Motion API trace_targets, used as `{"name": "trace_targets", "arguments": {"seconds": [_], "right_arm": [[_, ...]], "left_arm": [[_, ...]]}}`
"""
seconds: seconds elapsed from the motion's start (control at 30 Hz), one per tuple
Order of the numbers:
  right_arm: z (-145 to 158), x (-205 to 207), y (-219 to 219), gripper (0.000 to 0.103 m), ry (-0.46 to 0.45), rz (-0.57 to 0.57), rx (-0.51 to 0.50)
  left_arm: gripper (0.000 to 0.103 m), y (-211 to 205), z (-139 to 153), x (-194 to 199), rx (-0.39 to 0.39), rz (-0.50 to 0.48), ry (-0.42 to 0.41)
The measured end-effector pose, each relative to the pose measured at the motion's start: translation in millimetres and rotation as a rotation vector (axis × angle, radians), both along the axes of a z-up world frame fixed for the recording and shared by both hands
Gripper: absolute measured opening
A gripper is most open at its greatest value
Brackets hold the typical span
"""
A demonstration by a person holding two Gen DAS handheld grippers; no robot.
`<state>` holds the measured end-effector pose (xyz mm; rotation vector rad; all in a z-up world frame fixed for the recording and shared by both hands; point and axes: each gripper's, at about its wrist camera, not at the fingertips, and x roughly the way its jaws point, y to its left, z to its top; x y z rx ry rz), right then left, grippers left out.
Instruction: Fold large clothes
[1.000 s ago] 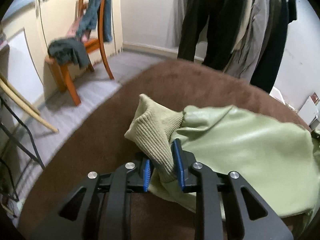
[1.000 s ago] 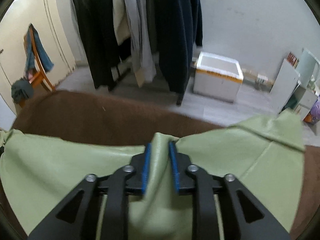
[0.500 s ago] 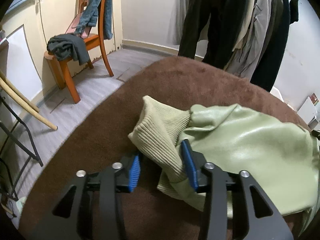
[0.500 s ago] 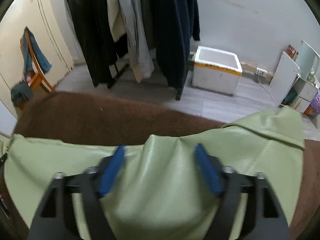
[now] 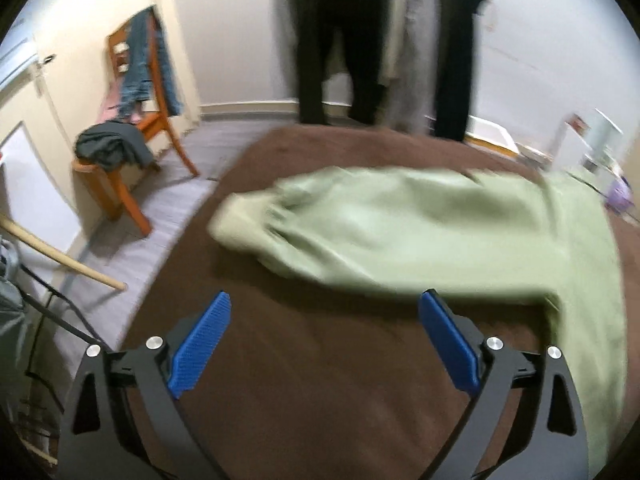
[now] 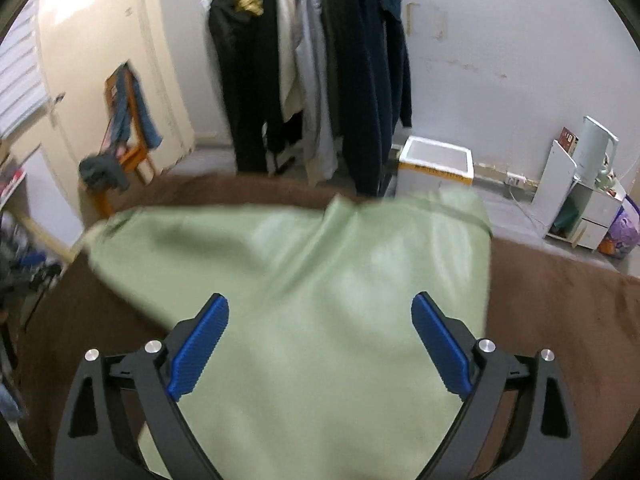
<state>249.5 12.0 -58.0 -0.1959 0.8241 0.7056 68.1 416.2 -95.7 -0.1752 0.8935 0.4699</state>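
A pale green jacket (image 5: 400, 224) lies spread on the brown blanket (image 5: 320, 380), its sleeve with the ribbed cuff (image 5: 236, 224) stretched out to the left. My left gripper (image 5: 324, 344) hangs above bare blanket, short of the sleeve, its jaws opening wide with nothing between them. In the right wrist view the jacket (image 6: 320, 320) fills the middle. My right gripper (image 6: 320, 344) hovers above the jacket's body, its jaws also opening, and the blue pads (image 6: 200, 344) do not press on the cloth. Both views are blurred by motion.
A wooden chair (image 5: 140, 120) draped with jeans and a dark garment stands on the floor at the left. Dark clothes hang on a rack (image 6: 312, 80) beyond the blanket's far edge. A white foam box (image 6: 436, 164) and white shelves (image 6: 572, 192) stand at the right.
Both grippers let go of the jacket, opened wide and pulled back and up. The sleeve cuff and the pinched fold dropped flat onto the blanket.
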Motion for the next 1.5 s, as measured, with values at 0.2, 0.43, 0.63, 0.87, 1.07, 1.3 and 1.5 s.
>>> {"name": "trace_targets", "arguments": {"seconds": [0.2, 0.43, 0.63, 0.87, 1.07, 1.3, 1.5], "right_arm": [[-10.8, -96.6, -60.1, 0.092, 0.061, -0.001, -0.085], [-52.4, -179.4, -108.2, 0.092, 0.273, -0.031, -0.104], [-83.0, -219.0, -130.3, 0.079, 0.346, -0.092, -0.171], [-128.0, -235.4, -154.0, 0.054, 0.508, -0.141, -0.173], [-119.9, -244.2, -153.8, 0.035, 0.477, -0.148, -0.146], [-117.5, -252.1, -150.8, 0.042, 0.504, -0.133, -0.186], [-130.0, -253.4, -155.6, 0.045, 0.513, -0.133, -0.188]], "left_arm": [[0.093, -106.5, -15.3, -35.2, -0.072, -0.162, 0.047], [0.08, -189.3, -60.3, -69.1, -0.268, -0.271, 0.114], [0.051, -225.9, -109.9, -76.4, -0.415, -0.306, 0.205], [0.032, -231.3, -125.0, -76.9, -0.453, -0.308, 0.209], [0.019, -240.2, -112.3, -79.7, -0.389, -0.329, 0.18], [0.014, -237.5, -100.8, -74.5, -0.306, -0.342, 0.201], [0.02, -233.5, -122.9, -68.3, -0.309, -0.348, 0.226]]}}
